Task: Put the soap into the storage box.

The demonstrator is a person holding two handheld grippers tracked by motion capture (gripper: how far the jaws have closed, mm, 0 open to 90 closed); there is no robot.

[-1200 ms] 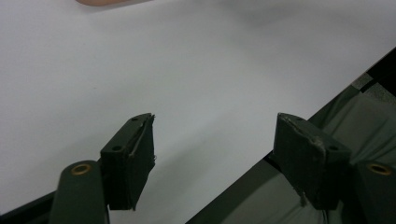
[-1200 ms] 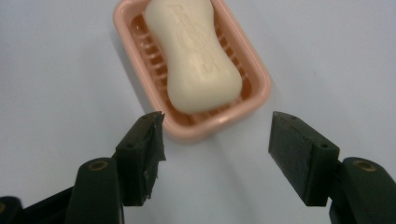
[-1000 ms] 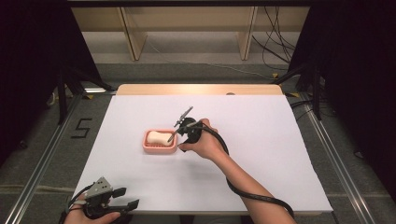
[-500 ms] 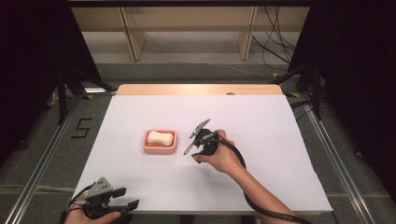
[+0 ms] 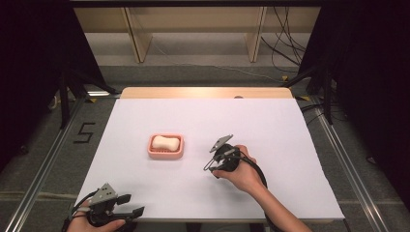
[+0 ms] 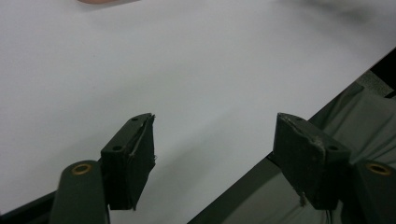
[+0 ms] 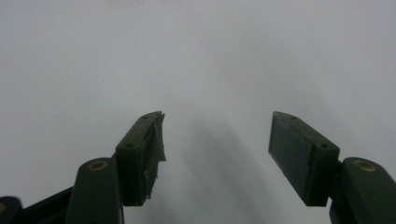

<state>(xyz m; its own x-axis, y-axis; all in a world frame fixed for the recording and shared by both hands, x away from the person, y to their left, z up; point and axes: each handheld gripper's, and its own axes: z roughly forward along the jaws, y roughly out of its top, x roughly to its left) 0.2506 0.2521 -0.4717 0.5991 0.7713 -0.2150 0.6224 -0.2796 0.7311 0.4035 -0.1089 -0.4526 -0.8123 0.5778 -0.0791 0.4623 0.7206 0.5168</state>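
Pink and low, the soap dish (image 5: 166,146) sat near the middle of the white table (image 5: 290,145), and a pale bar of soap (image 5: 165,142) lay inside it. We held the right gripper (image 5: 209,167) just to the right of the dish, not touching it, with its jaws wide apart and nothing between them. We held the left gripper (image 5: 136,213) at the near edge of the table, well away from the dish, and its jaws were wide and empty too. We thought the soap was light and firm, but smooth and rounded, so it could slip out. We thought the best place to pinch it was across its narrow middle, on the two long sides. The dish looked light, and a hard push could slide it.
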